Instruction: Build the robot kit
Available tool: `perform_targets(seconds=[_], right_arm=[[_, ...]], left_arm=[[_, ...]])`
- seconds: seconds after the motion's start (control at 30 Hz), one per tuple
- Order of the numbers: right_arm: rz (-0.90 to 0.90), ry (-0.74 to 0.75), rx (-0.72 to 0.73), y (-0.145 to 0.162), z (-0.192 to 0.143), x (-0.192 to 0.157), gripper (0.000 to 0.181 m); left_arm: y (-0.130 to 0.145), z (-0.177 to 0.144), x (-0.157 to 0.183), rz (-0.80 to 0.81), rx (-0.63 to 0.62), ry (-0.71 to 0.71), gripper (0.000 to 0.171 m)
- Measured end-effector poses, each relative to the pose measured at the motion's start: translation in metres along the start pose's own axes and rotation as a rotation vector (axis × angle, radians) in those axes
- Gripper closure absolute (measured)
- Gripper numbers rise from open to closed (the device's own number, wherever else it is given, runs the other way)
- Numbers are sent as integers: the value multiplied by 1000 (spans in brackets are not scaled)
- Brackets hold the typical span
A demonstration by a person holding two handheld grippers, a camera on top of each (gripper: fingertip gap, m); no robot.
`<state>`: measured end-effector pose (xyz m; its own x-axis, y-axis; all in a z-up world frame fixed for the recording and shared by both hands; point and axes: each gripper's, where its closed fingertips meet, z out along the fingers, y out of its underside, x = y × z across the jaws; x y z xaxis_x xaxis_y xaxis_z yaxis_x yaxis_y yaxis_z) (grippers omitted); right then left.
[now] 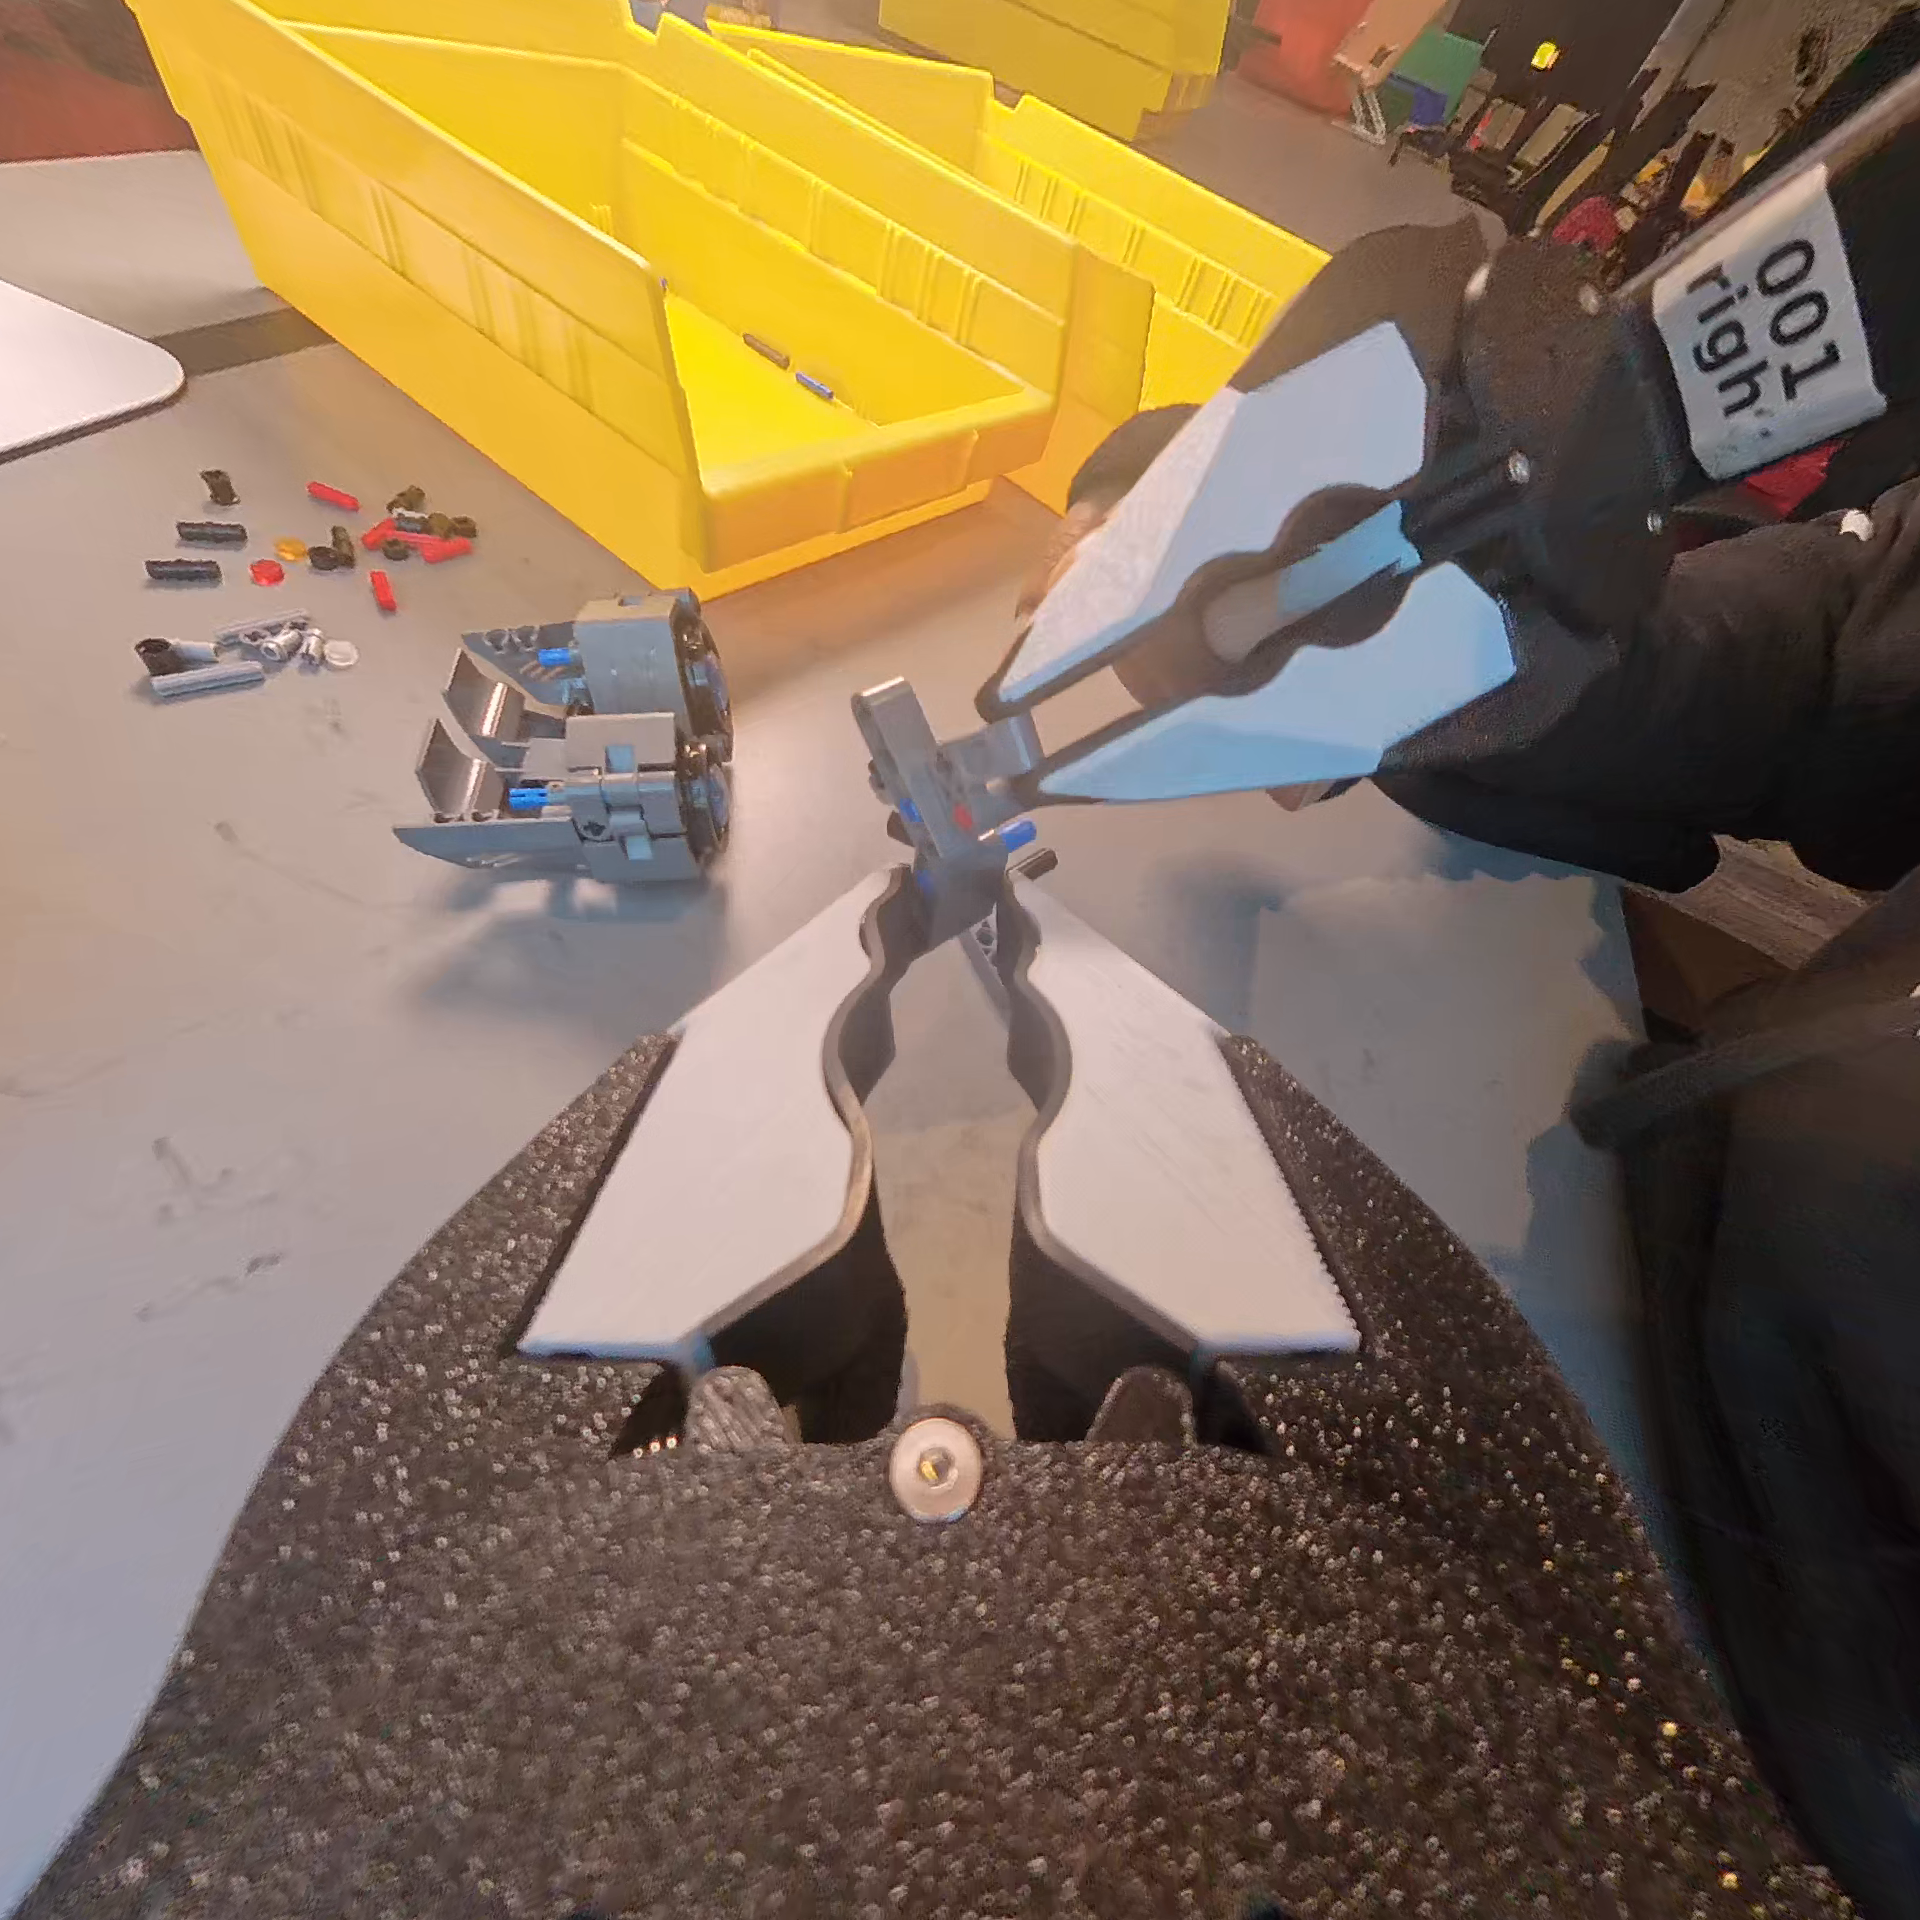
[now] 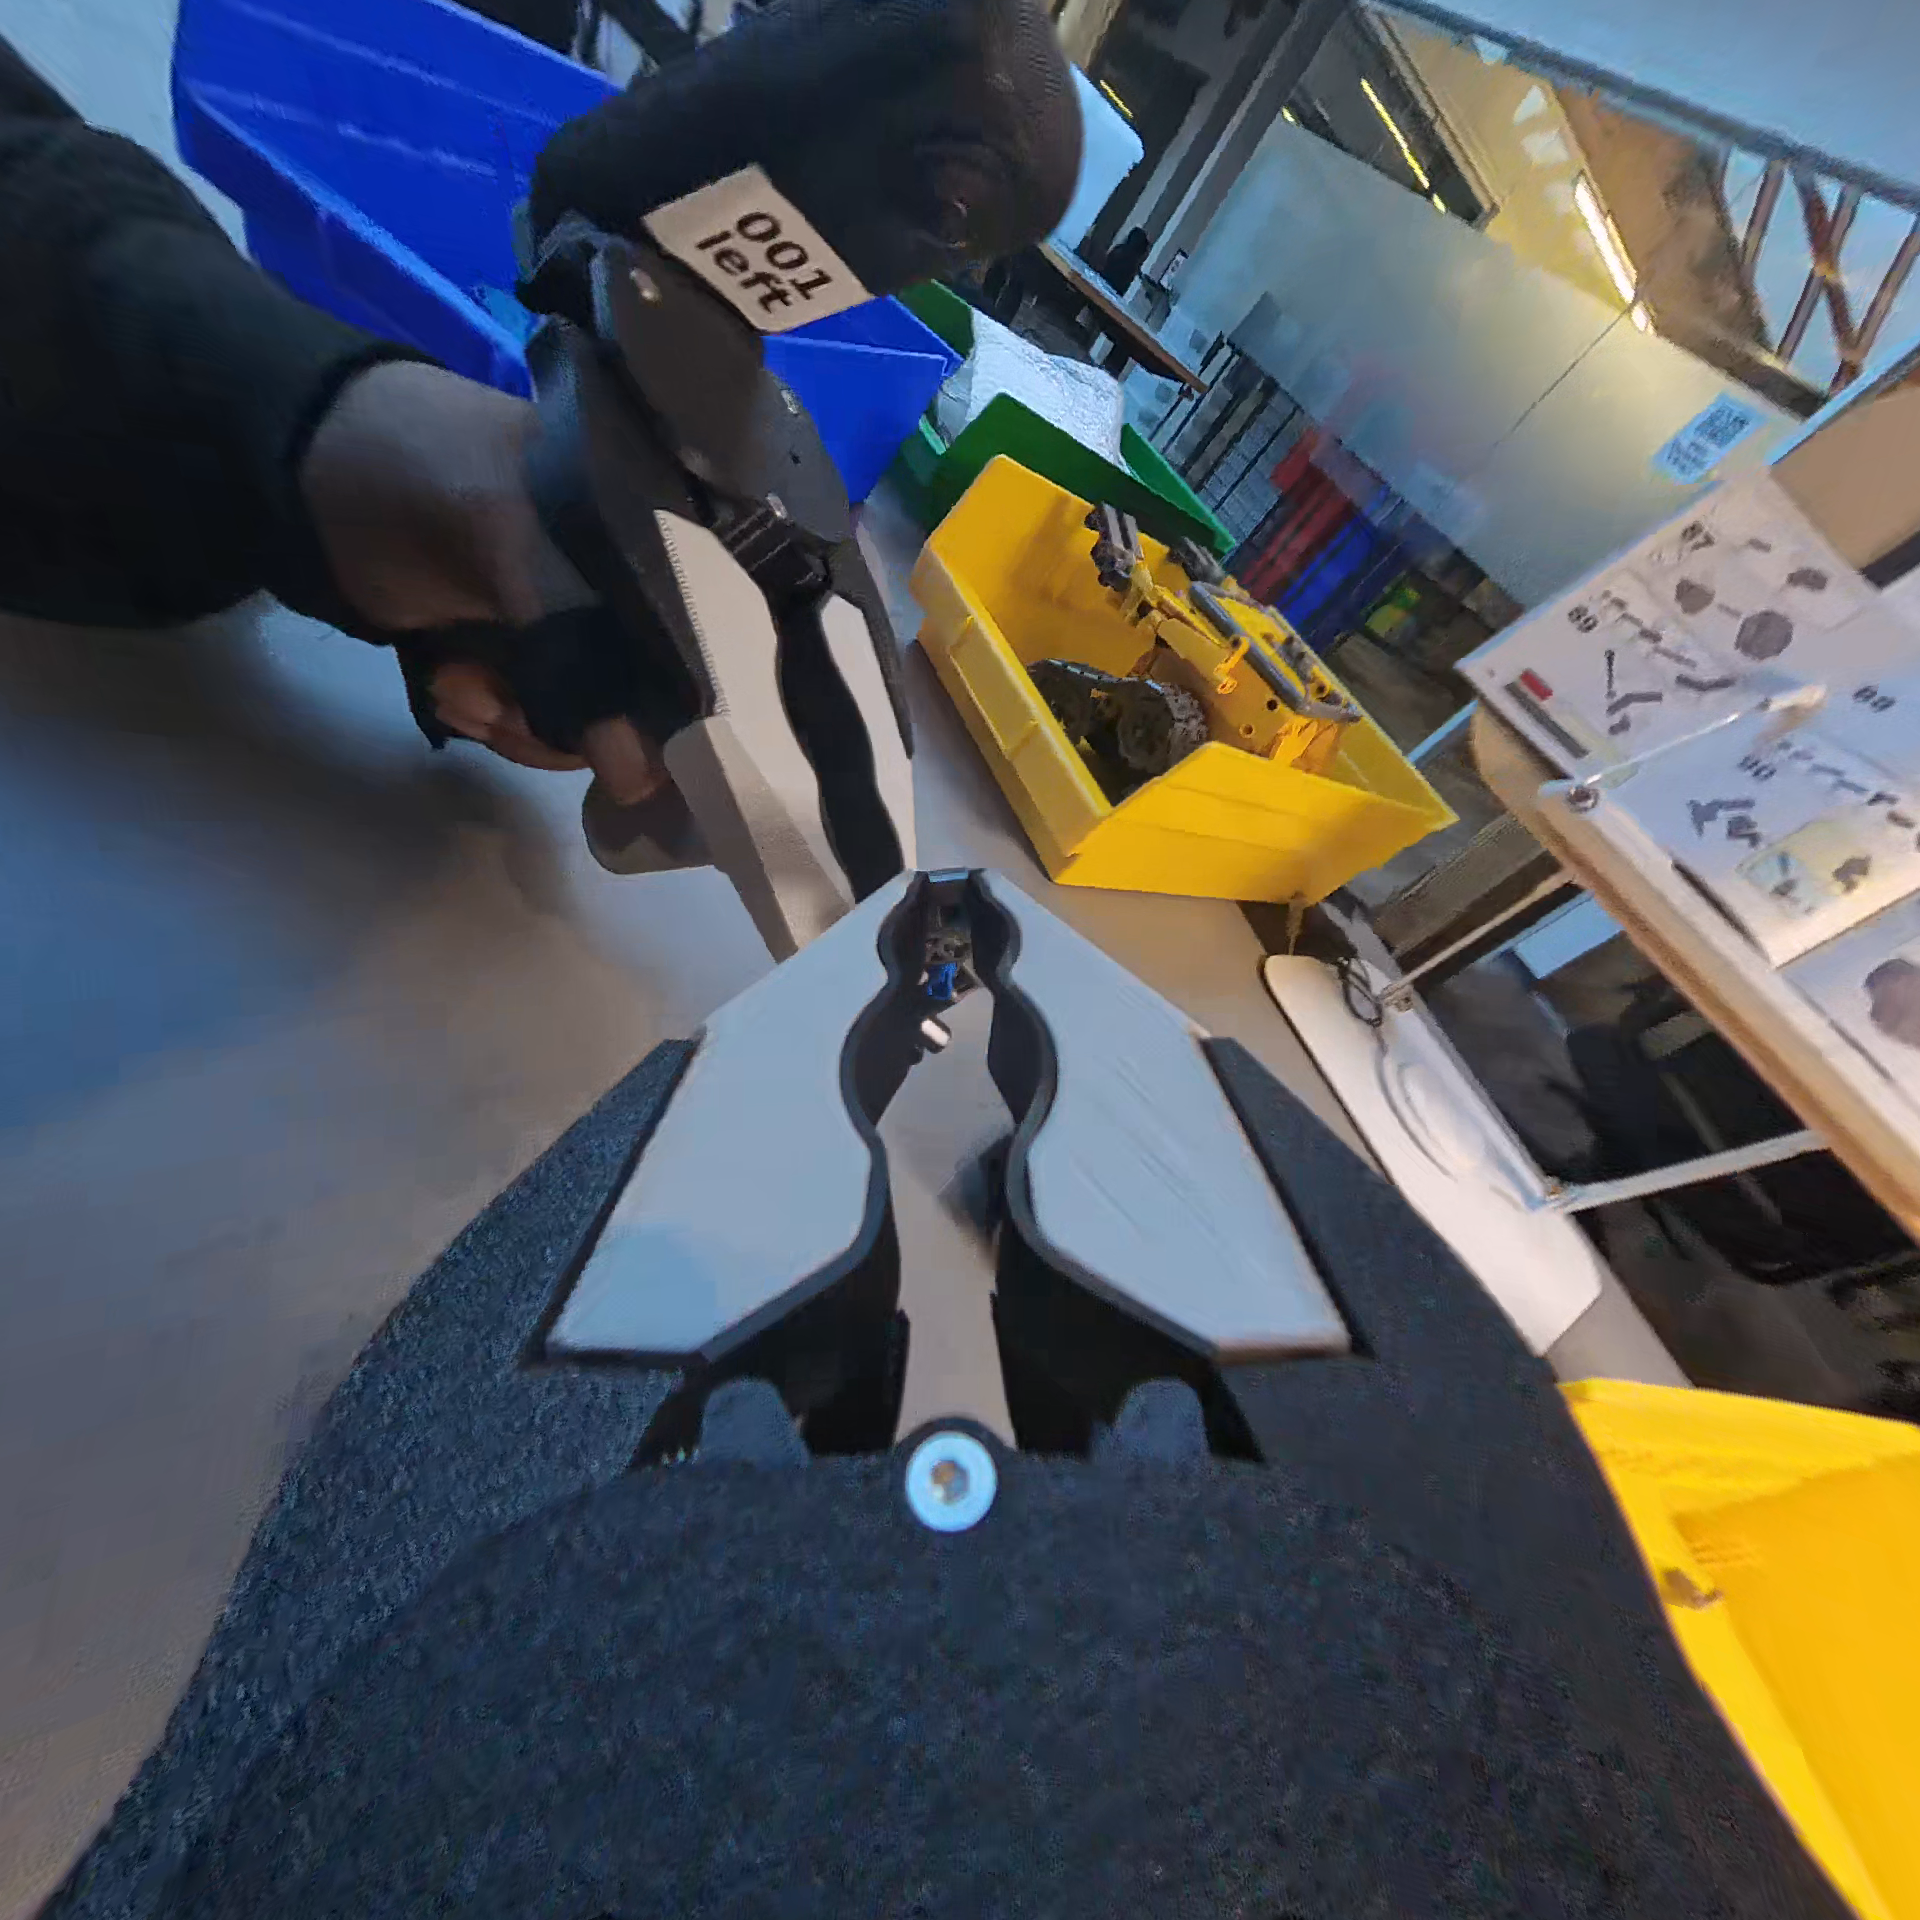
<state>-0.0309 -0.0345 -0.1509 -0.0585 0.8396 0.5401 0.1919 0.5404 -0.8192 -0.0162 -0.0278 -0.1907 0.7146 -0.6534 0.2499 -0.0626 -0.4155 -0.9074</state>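
We hold a small grey toy-brick piece (image 1: 940, 821) between both tools, above the middle of the desk (image 1: 260, 987). Our left hand-held gripper (image 1: 951, 883) is clenched on its lower end, steadying it; our right hand-held gripper (image 1: 1013, 764) is clamped on its upper arm, probably so the two parts can be worked against each other. A larger grey brick assembly (image 1: 582, 748) and loose pieces (image 1: 301, 566) lie toward the desk's far left, beside a yellow bin (image 1: 582, 312).
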Motion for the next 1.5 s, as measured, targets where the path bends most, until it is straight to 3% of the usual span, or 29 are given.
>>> perform_targets(seconds=[0.13,0.2,0.43,0.6,0.87,1.0,1.2,1.23,1.5], right_arm=[[-131,5,4,-3,-1,-5,176],[-102,24,-9,-1,-1,0,176],[846,-201,161,1,-5,18,174],[1067,-277,184,3,-3,17,174],[955,-308,289,-13,-19,31,159],[697,-325,226,-9,-23,15,155],[369,-299,102,-2,-18,-15,166],[343,-294,96,-1,-17,-18,172],[230,-228,60,4,-13,-17,179]], left_arm=[[0,0,2,-12,0,9,158],[-1,-1,0,-3,5,4,157],[-14,-10,4,86,60,-5,159],[-13,-10,6,-17,76,81,159],[-23,-21,17,-317,168,368,159],[-26,-25,22,-430,190,492,159],[-26,-26,11,-506,215,494,160],[-25,-27,10,-506,215,492,160],[-23,-24,12,-459,199,486,161]])
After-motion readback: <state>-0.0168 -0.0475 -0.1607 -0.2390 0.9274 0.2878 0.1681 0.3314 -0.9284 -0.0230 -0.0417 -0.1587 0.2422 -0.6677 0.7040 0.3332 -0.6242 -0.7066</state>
